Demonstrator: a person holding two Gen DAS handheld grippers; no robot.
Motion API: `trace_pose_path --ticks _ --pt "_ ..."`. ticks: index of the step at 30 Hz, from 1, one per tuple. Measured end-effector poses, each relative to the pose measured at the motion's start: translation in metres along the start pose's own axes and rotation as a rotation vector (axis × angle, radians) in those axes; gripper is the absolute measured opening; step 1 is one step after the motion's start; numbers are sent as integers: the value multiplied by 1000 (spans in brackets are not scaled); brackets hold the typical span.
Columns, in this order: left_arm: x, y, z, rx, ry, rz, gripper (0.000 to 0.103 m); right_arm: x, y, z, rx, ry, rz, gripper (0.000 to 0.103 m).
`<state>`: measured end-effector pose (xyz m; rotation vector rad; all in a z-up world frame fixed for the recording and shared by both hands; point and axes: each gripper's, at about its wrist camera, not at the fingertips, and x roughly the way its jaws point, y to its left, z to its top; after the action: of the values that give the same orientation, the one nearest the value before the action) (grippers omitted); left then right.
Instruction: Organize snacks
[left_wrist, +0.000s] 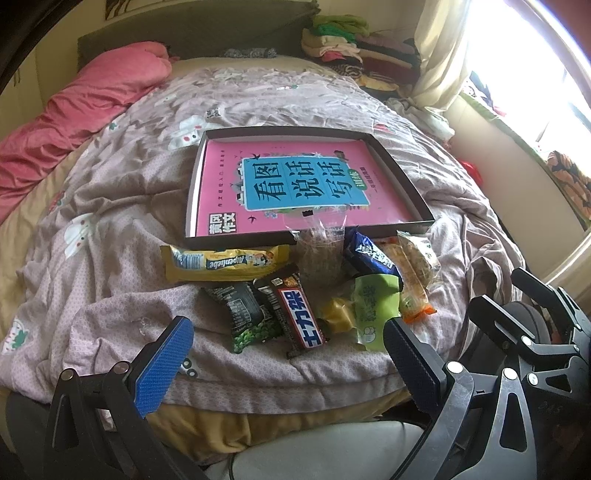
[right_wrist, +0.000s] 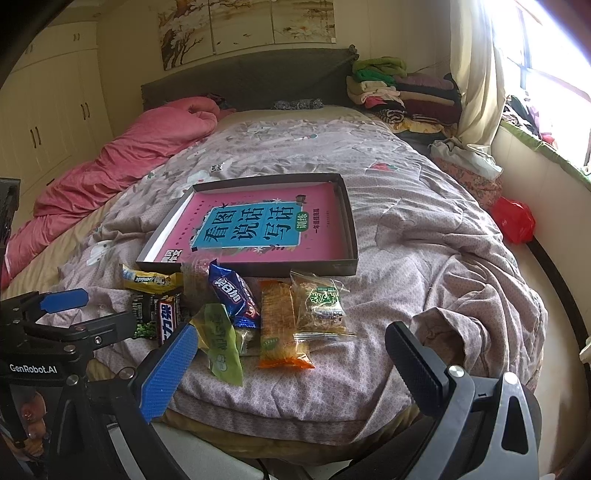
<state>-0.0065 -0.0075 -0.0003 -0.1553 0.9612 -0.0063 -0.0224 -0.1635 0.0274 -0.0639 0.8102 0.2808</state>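
Pink book (left_wrist: 295, 184) lies inside a shallow dark tray (left_wrist: 402, 173) on the bed (left_wrist: 110, 206); snack packets (left_wrist: 295, 295) cluster just before it. Left gripper (left_wrist: 288, 354) and right gripper (right_wrist: 291, 365) both hover spread, holding nothing.

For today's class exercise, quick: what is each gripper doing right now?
Left gripper: open, holding nothing.
Right gripper: open, holding nothing.
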Motion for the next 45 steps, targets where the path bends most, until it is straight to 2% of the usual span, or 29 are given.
trace_pose_path --ticks 14,30,34,36,38,41,45 --pt "7 13 2 -41 28 0 102 3 -2 1 12 10 9 102" --pt "30 60 -5 -197 115 -7 102 21 -23 3 69 39 -1 102" --pt "44 66 -3 -206 135 -35 92 30 -31 4 92 58 -5 102" --pt "52 69 -2 -223 155 -58 79 35 -35 4 103 73 -8 102" --pt "60 73 -1 -242 181 -81 52 40 -37 3 111 84 -11 102" --pt "71 78 -1 -282 211 -117 46 47 -41 3 119 99 -19 102" --pt "77 80 0 -301 216 -150 45 52 -43 4 121 110 -24 102"
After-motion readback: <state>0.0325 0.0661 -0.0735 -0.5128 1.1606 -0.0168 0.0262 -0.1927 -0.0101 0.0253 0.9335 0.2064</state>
